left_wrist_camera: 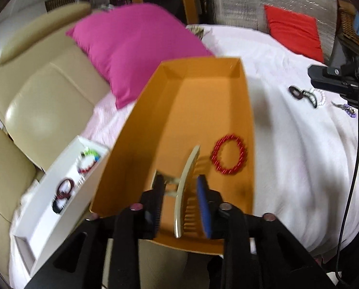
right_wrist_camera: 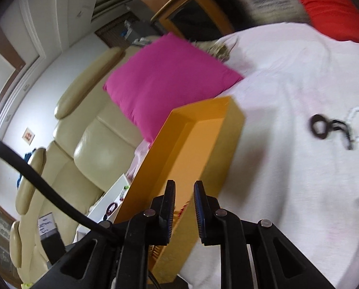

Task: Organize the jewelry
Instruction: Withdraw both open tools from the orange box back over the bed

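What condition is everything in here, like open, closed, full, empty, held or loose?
Orange box: open, no lid on it.
Red bead bracelet: lying loose in the orange box.
Gold hair comb: between the left gripper fingers, not pinched.
White box: open, several bracelets inside.
Right gripper: open, holding nothing.
Dark hair ties: loose on the bedsheet.

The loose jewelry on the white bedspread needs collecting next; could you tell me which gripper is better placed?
Probably the right gripper: empty, with the black rings ahead. The left gripper has the comb between its jaws.
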`<state>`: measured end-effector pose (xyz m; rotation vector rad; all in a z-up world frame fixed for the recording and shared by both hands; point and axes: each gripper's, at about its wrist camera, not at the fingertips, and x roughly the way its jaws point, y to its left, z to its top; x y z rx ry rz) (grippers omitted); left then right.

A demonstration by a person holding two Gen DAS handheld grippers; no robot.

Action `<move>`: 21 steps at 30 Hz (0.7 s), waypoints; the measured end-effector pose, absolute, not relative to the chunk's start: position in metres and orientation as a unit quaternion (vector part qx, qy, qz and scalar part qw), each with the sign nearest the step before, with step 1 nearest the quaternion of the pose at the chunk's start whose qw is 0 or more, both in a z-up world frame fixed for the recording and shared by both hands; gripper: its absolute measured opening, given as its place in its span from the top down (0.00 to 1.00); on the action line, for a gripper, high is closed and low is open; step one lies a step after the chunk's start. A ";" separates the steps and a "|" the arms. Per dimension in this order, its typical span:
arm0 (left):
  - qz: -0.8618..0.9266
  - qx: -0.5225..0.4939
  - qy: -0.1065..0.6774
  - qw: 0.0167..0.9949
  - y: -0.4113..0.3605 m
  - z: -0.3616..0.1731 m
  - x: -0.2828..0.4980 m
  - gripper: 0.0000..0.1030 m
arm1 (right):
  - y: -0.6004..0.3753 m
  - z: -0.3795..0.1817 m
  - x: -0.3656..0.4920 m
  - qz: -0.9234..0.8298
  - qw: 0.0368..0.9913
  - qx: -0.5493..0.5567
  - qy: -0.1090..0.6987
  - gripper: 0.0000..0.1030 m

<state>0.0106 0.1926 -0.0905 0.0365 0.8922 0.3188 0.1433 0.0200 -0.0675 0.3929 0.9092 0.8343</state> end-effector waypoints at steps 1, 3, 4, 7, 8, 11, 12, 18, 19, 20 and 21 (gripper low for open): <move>0.154 0.024 0.425 0.892 0.189 -0.086 0.011 0.66 | 0.011 -0.064 0.143 0.383 0.802 0.186 0.418 0.82; 0.156 0.042 0.411 0.897 0.177 -0.073 0.011 0.63 | -0.009 -0.057 0.142 0.372 0.813 0.191 0.407 0.82; 0.157 0.047 0.407 0.899 0.173 -0.069 0.012 0.63 | -0.020 -0.054 0.141 0.367 0.816 0.193 0.402 0.81; 0.158 0.063 0.394 0.903 0.157 -0.054 0.015 0.62 | -0.047 -0.050 0.140 0.352 0.824 0.207 0.393 0.78; 0.158 0.067 0.391 0.904 0.152 -0.050 0.016 0.62 | -0.055 -0.049 0.139 0.347 0.826 0.210 0.391 0.78; 0.158 0.079 0.385 0.906 0.138 -0.041 0.020 0.59 | -0.073 -0.045 0.141 0.336 0.832 0.214 0.386 0.78; 0.159 0.081 0.383 0.906 0.131 -0.037 0.019 0.56 | -0.080 -0.045 0.141 0.332 0.834 0.214 0.386 0.77; 0.159 0.103 0.366 0.911 0.100 -0.020 0.022 0.51 | -0.120 -0.041 0.140 0.313 0.843 0.221 0.377 0.69; 0.159 0.107 0.365 0.911 0.095 -0.017 0.023 0.51 | -0.126 -0.039 0.140 0.311 0.844 0.224 0.374 0.69; 0.157 0.111 0.363 0.912 0.089 -0.015 0.024 0.51 | -0.133 -0.038 0.140 0.309 0.846 0.227 0.371 0.69; 0.156 0.114 0.361 0.912 0.085 -0.013 0.024 0.51 | -0.140 -0.036 0.140 0.306 0.847 0.231 0.368 0.69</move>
